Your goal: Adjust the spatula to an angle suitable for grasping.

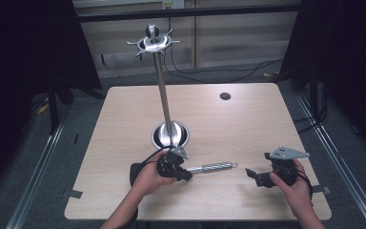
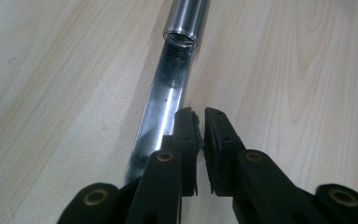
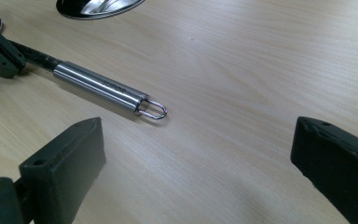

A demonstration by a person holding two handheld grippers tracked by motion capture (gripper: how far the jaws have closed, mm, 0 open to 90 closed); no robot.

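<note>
Two handheld grippers work at a wooden table [image 1: 124,124] where a steel utensil [image 1: 212,166] lies flat, just in front of the round base [image 1: 170,134] of a tall metal stand (its hooked crown rises at the far edge). The left gripper [image 1: 187,174] sits at the utensil's flat blade end, its jaws nearly closed beside the blade [image 2: 161,105] rather than around it. The right gripper [image 1: 250,173], jaws spread wide, hovers apart from the utensil's looped handle end [image 3: 151,109], to the right of the stand's base.

Steel stand [image 1: 162,81] upright at frame centre, round base [image 1: 170,134] on wooden table [image 1: 248,119]. Dark grommet hole [image 1: 225,96] upper right. Cables [image 1: 209,74] on floor behind.
</note>
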